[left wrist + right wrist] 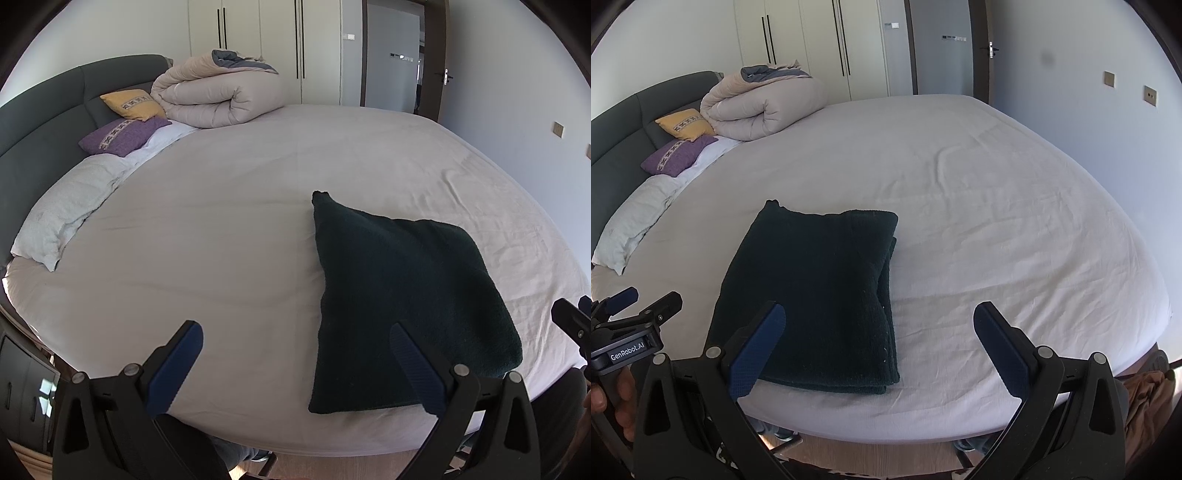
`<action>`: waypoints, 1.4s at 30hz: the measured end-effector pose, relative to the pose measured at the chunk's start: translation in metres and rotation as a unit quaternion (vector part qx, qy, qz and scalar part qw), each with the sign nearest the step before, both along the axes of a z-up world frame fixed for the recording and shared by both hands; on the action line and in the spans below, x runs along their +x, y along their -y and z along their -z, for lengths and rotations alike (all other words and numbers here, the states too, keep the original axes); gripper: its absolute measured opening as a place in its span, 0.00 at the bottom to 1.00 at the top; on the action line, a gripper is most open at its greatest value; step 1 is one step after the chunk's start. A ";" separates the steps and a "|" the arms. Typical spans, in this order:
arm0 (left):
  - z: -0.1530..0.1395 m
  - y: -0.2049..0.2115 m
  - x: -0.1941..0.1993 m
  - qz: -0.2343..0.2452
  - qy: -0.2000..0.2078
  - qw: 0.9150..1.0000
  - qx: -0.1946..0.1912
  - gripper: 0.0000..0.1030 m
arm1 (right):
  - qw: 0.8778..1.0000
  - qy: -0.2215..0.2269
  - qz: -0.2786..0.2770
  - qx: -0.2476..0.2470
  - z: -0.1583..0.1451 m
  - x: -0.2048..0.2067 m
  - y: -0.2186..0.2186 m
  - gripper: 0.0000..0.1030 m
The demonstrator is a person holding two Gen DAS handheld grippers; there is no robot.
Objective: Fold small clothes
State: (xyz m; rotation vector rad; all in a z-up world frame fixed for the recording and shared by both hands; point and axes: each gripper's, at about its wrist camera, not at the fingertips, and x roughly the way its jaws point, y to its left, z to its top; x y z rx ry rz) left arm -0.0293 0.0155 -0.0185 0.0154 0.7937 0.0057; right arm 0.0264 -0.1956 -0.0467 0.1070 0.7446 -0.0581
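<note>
Slippage worries us: both the left tool [295, 363] and right tool [879, 338] gape empty, and the folded dark garment [816, 295], seemingly knit, could unfold near the bed [997, 221] edge.

A wide bed [979, 192] with a pale sheet fills the room, backed by a dark grey upholstered headboard [40, 122]. White wardrobe doors [258, 44] with black vertical handles line the far wall beside an open doorway [395, 51]. The floor [886, 458] is light wood.

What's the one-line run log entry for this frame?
dark green knitted garment: folded, flat on white bed sheet | left gripper: open, empty | right gripper: open, empty
</note>
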 end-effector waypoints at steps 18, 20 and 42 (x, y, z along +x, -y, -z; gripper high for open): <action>0.005 0.001 0.001 0.001 -0.006 1.000 0.000 1.00 | 1.000 -0.007 0.002 0.001 0.008 0.004 -0.003 1.00; 0.006 0.001 0.001 0.002 -0.006 1.000 0.000 1.00 | 1.000 -0.008 0.002 0.002 0.008 0.004 -0.003 1.00; 0.009 0.002 0.004 0.007 -0.010 1.000 0.001 1.00 | 1.000 -0.009 0.003 0.004 0.012 0.005 -0.003 1.00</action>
